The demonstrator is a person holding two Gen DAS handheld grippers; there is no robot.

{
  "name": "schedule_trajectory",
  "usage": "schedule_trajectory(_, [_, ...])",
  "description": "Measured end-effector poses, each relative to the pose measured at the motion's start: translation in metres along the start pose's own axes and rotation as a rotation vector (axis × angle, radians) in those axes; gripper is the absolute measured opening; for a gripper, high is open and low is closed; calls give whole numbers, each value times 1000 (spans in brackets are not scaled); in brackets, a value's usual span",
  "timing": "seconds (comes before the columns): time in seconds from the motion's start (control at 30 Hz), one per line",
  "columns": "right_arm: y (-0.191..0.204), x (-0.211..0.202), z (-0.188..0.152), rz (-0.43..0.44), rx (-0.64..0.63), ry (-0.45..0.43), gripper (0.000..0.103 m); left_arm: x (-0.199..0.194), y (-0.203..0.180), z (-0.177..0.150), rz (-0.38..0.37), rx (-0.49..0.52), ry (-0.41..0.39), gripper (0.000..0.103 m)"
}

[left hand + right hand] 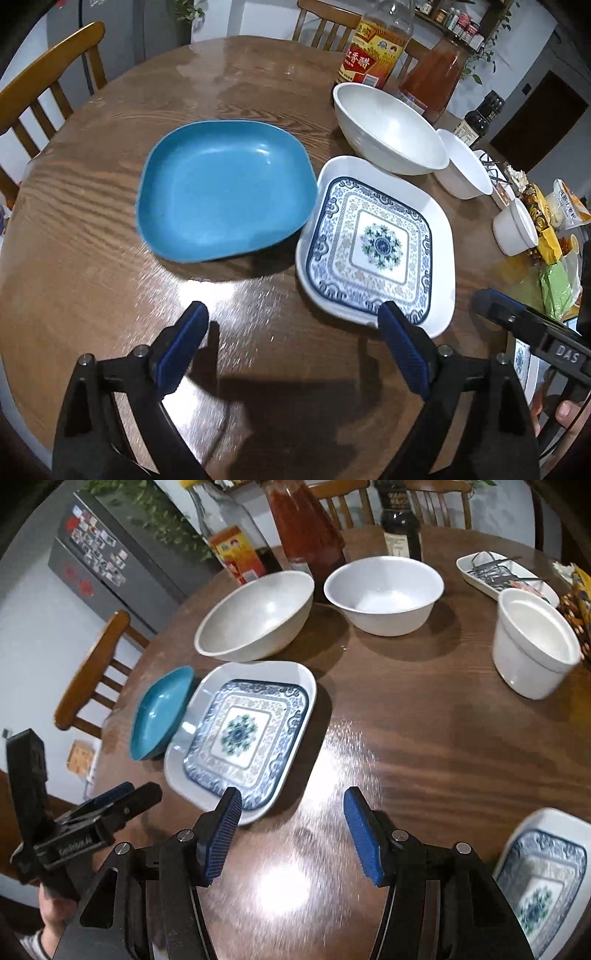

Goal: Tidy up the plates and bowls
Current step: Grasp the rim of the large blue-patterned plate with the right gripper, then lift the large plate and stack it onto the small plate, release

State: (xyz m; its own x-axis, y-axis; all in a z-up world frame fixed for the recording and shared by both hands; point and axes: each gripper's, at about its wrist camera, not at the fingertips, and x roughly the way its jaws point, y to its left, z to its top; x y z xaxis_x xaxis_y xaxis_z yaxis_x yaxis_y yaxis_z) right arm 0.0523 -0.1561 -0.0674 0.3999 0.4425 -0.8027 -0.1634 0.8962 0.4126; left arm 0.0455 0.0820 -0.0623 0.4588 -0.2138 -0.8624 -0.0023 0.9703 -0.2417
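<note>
Plates side by side, both grippers empty above the near table edge.

Left wrist view: left gripper [291, 328] stands wide, nothing between its pads, pitched down at bare table [92, 258]; blue plate [225, 192] lies ahead, patterned plate [376, 243] ahead-right with its near corner just past the right-hand pad, its edge touching or overlapping the blue one.
Right wrist view: right gripper [293, 825] is partly open and empty; patterned plate [243, 734] lies ahead-left, corner by the left pad, bowls [255, 614] farther back. I judge both hands equally near it.
</note>
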Motion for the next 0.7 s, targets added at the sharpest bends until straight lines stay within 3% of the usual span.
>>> schedule_trajectory(0.1, [0,11,7,-40,-5,4,58,10,-6,8,-12,17,-1,87])
schedule_trajectory(0.23, [-1,24,16,-69,2,3,58,27,-11,15,-8,26,25,72])
schedule_trajectory(0.27, [-1,27,18,-76,3,2,58,29,-11,16,-1,33,20,72])
schedule_trajectory(0.37, [0,35,22,-85,-10,3,46,34,-17,21,21,74,14,64])
schedule_trajectory(0.43, [1,36,25,-101,-35,-14,37,37,-23,24,5,105,18,47])
schedule_trajectory(0.5, [-1,38,27,-91,-43,-14,14,40,-29,26,9,135,23,39])
schedule_trajectory(0.6, [-3,37,26,-101,-59,-16,13,41,-31,24,16,165,24,35])
schedule_trajectory(0.7, [-3,32,19,-109,-68,-26,13,36,-29,19,-27,144,40,29])
